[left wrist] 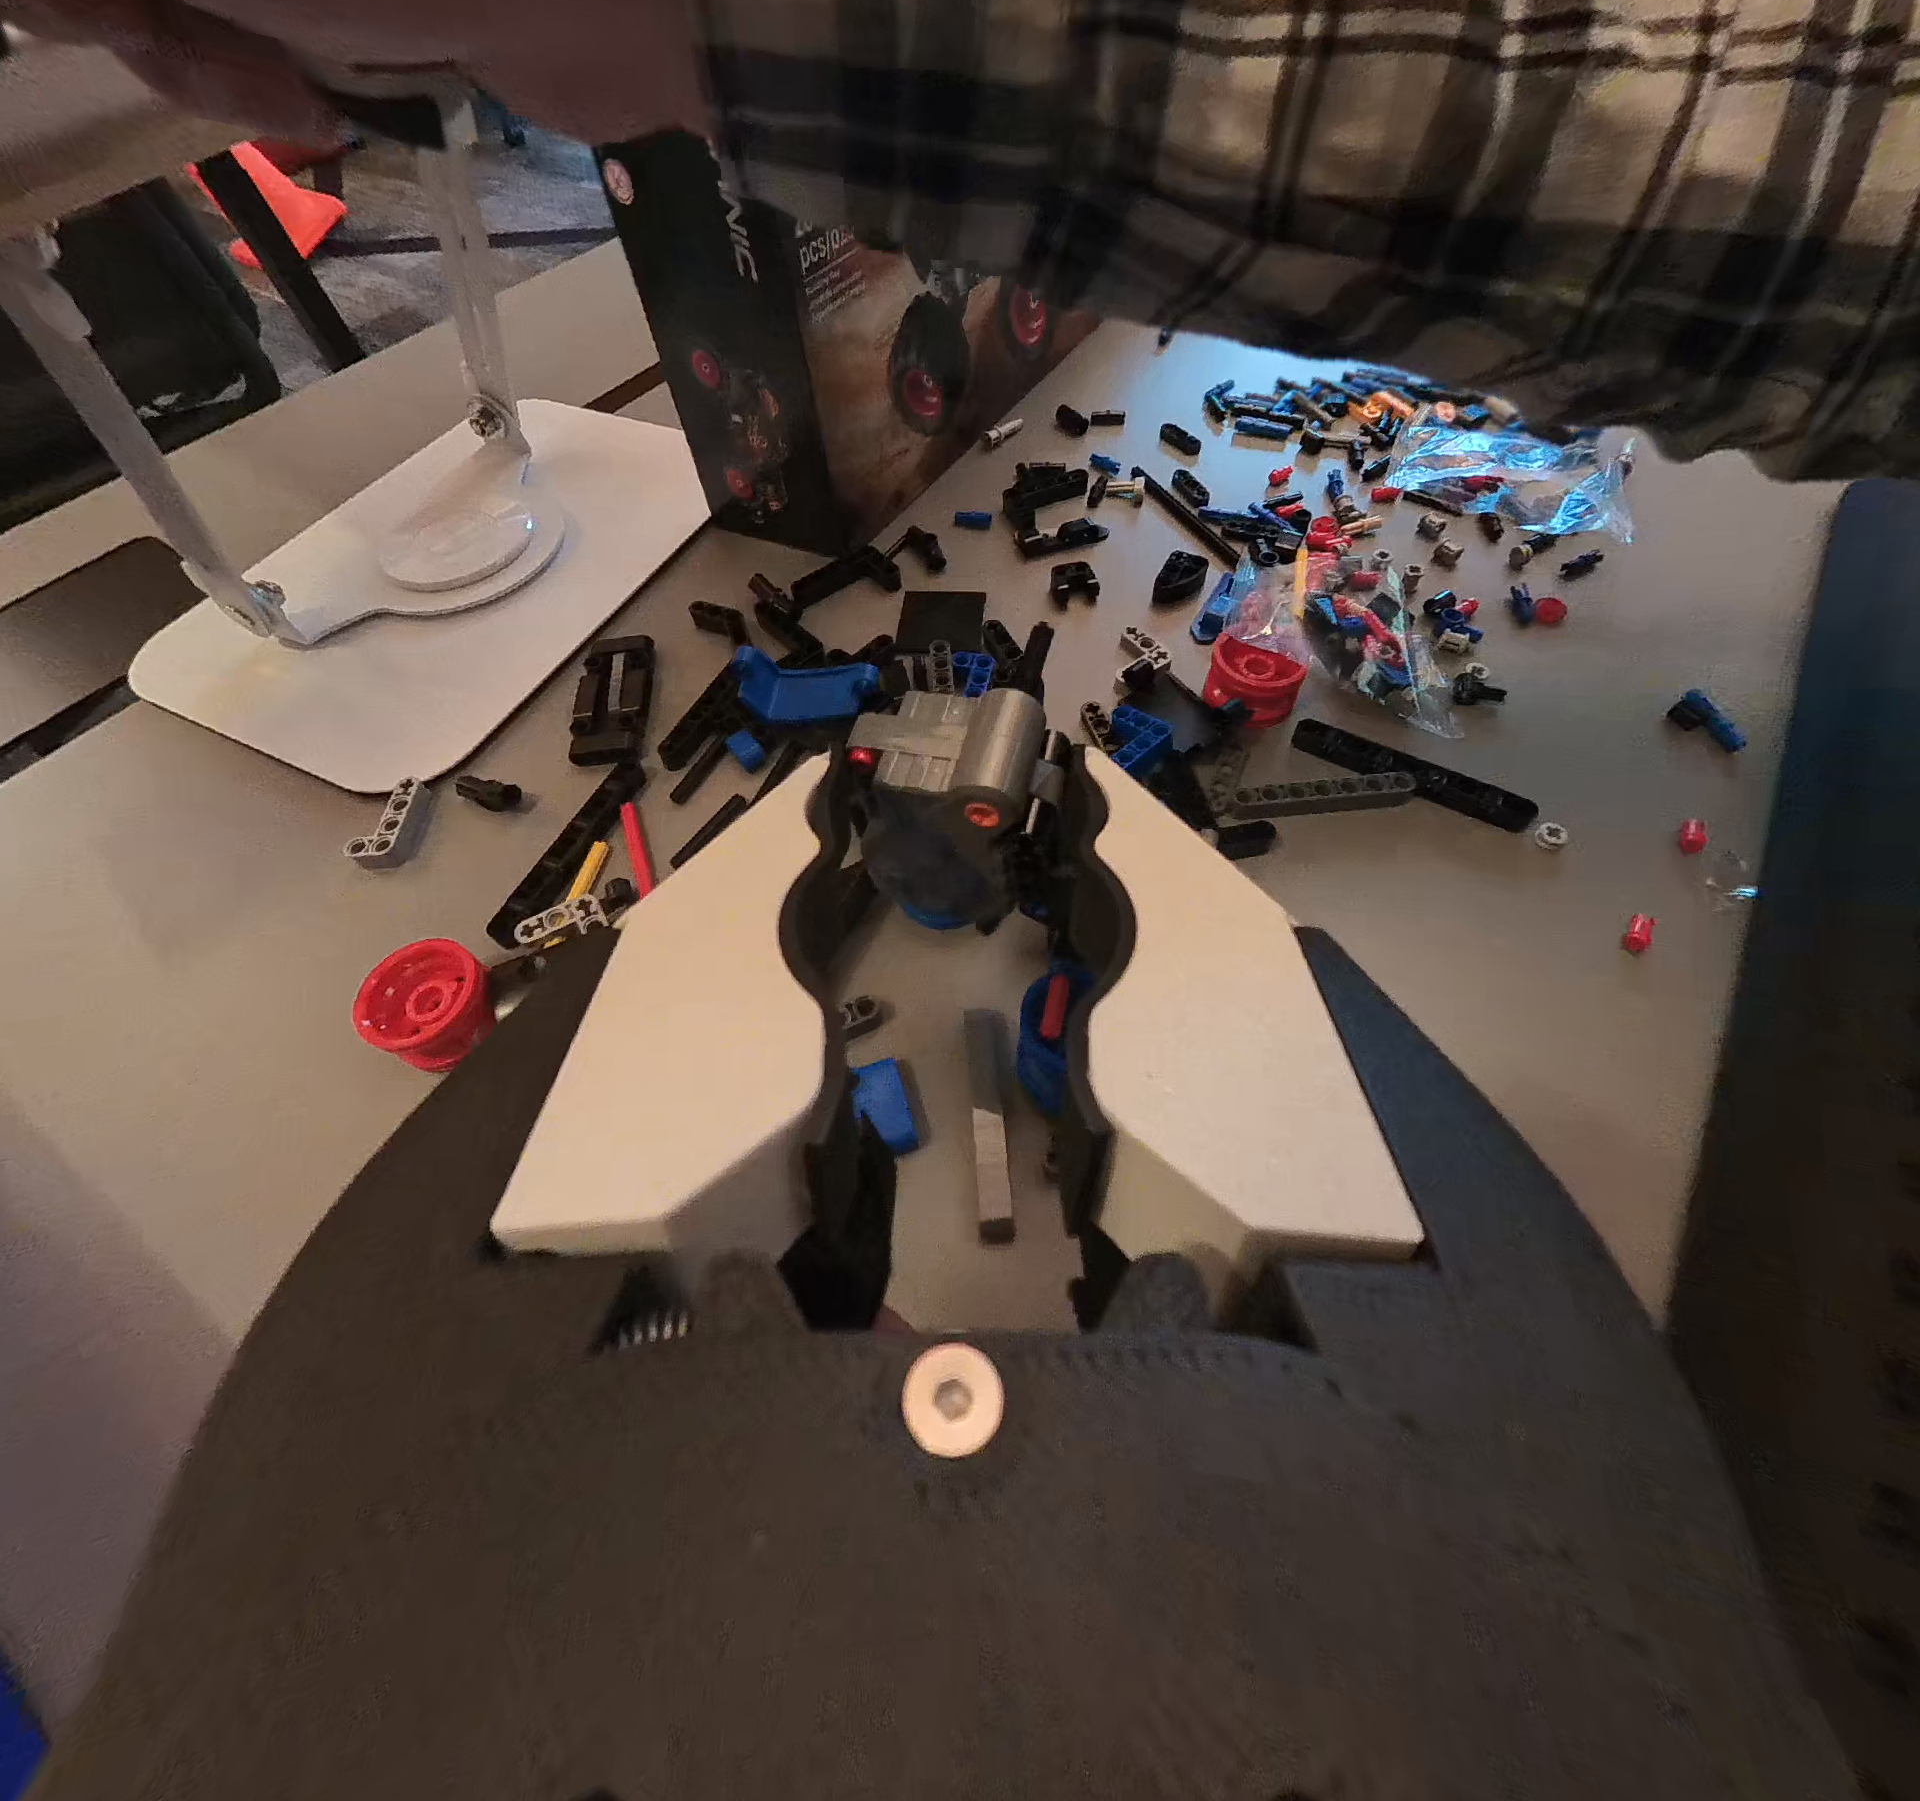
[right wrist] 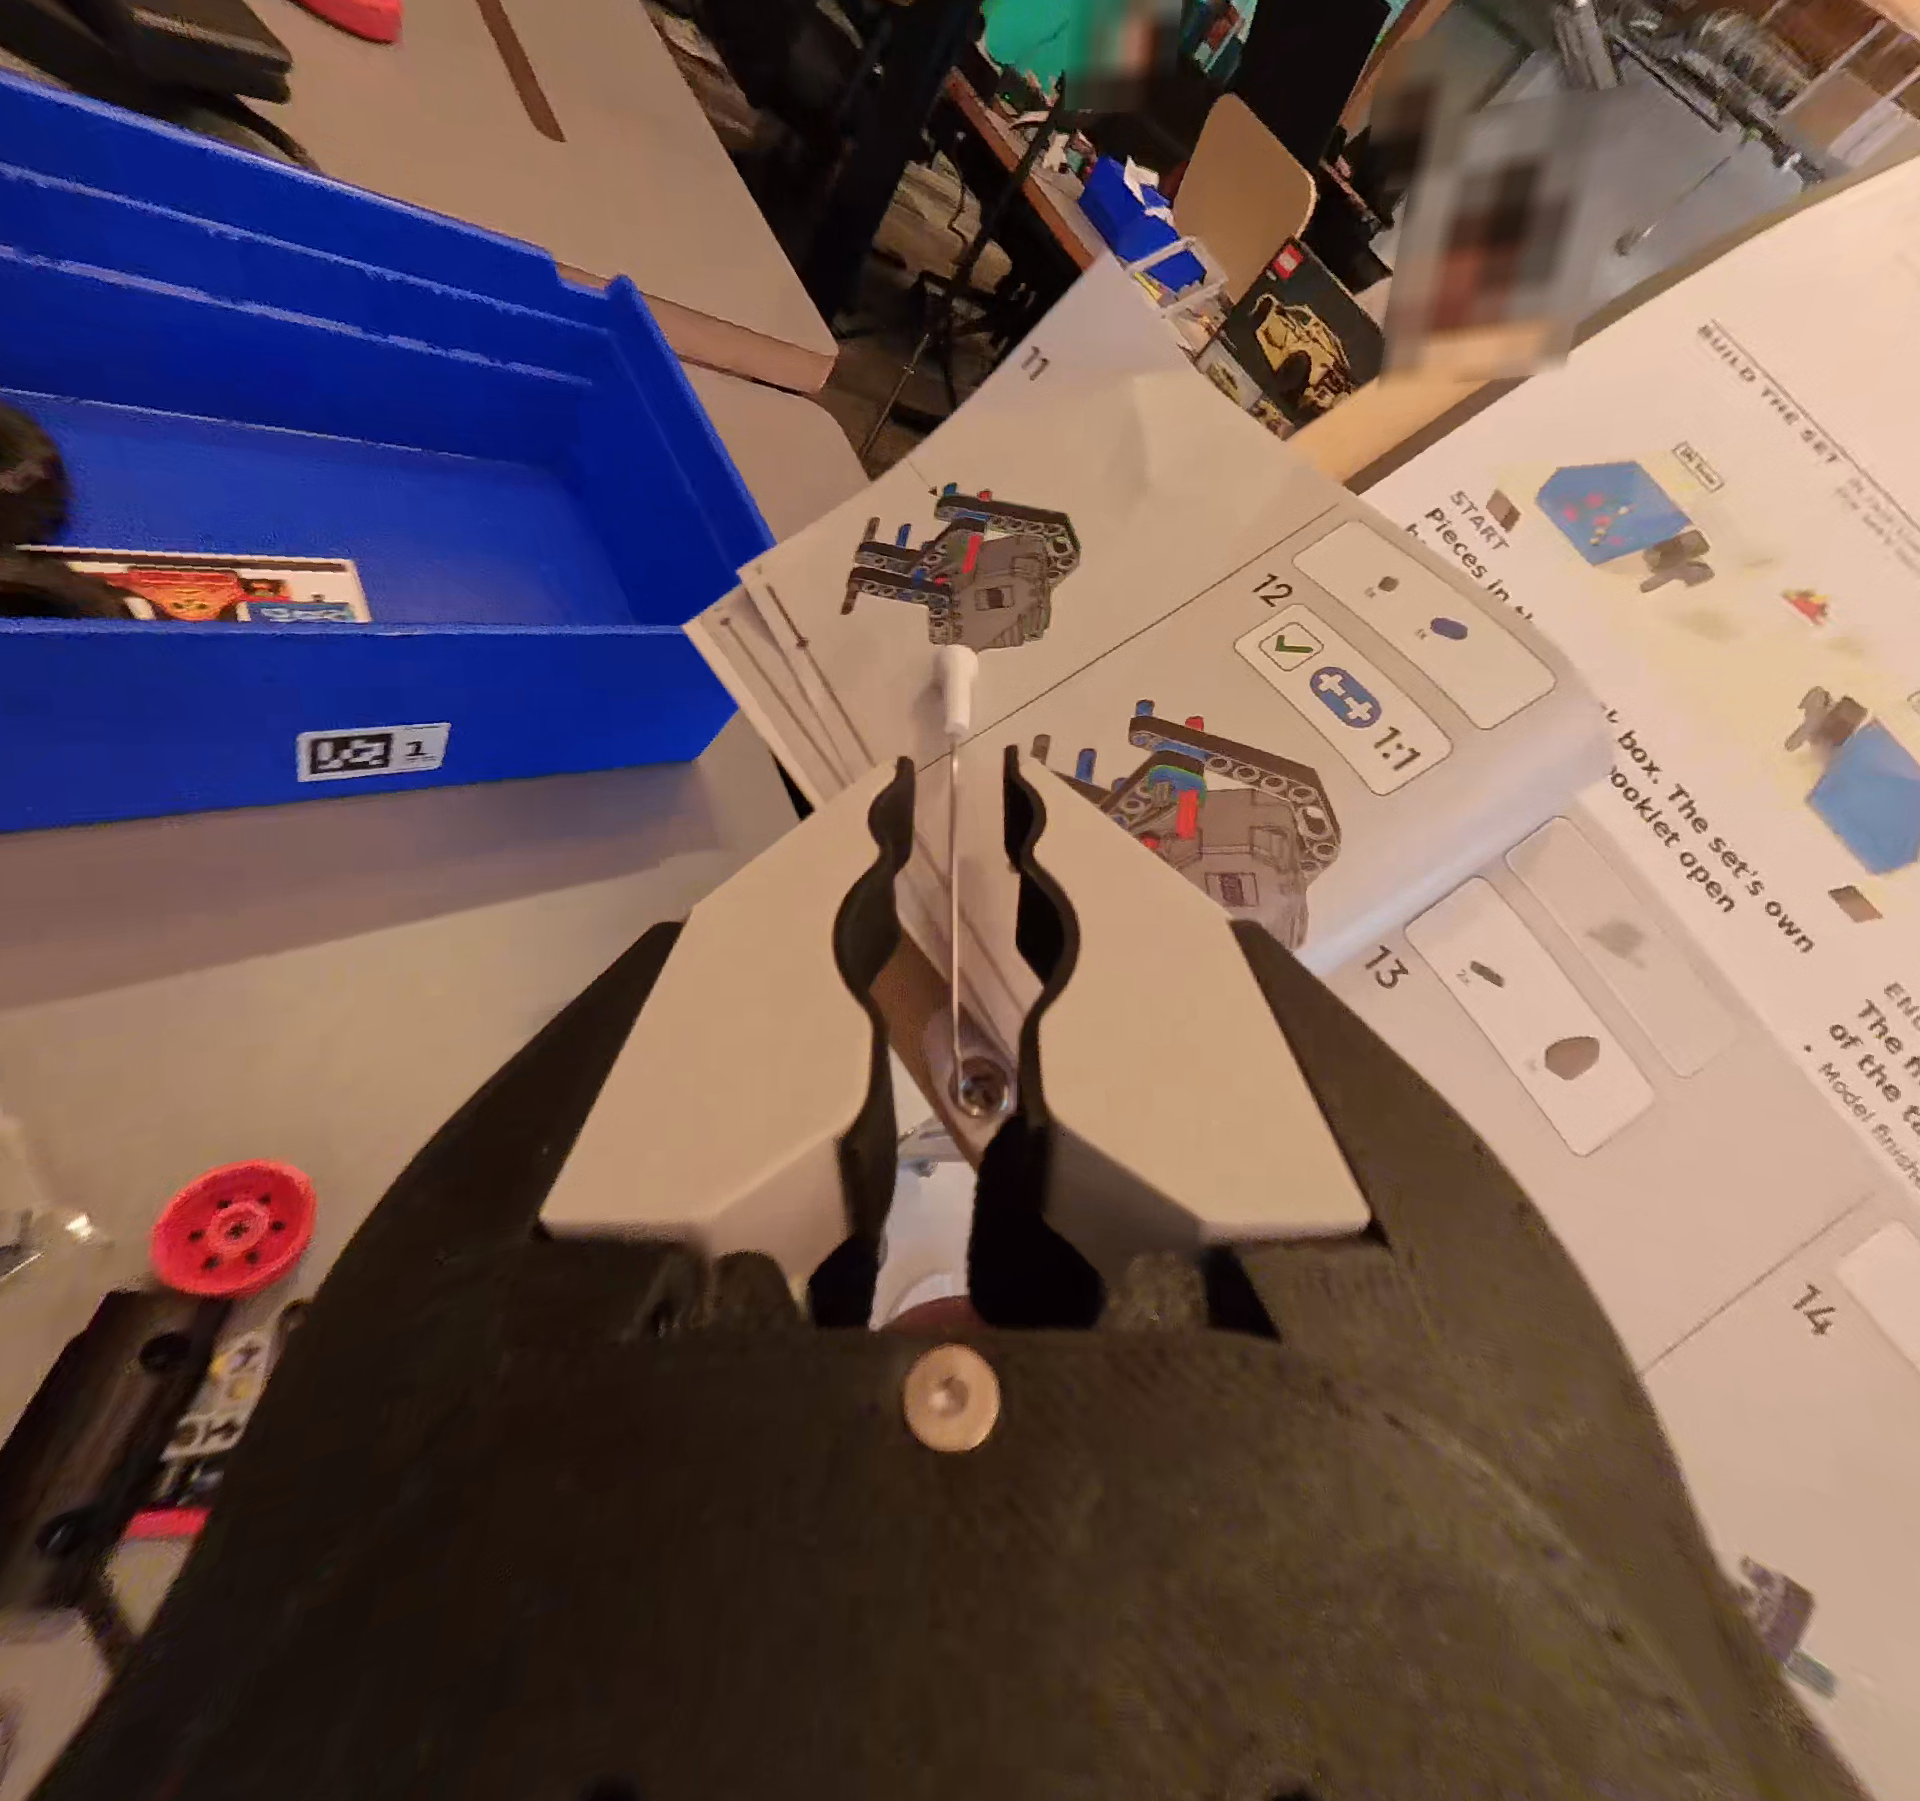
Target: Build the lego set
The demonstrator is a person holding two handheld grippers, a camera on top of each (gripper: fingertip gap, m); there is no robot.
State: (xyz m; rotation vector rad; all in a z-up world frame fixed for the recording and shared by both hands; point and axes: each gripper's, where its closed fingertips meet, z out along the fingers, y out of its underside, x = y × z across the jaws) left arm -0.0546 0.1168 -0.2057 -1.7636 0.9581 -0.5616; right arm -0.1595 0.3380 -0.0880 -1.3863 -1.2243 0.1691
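Note:
In the left wrist view my left gripper (left wrist: 954, 762) is shut on a part-built lego assembly (left wrist: 940, 743), a grey block with black and blue parts, held just above the grey table (left wrist: 260, 920). Loose black, blue and red lego pieces (left wrist: 1049, 546) lie scattered beyond it. In the right wrist view my right gripper (right wrist: 958, 762) stands narrowly open and empty over the open instruction booklet (right wrist: 1143, 504). A thin wire page clip with a white tip (right wrist: 956, 676) shows in the gap between its jaws, untouched.
A red wheel hub (left wrist: 421, 1003) lies left of my left gripper, another (left wrist: 1252, 676) by clear bags of parts (left wrist: 1361, 650). The lego box (left wrist: 769, 349) and a white stand (left wrist: 416, 588) stand behind. A blue bin (right wrist: 364, 702), printed sheet (right wrist: 1714, 712) and red hub (right wrist: 234, 1226) flank my right gripper. The grippers' ends are close to 25 cm from one another.

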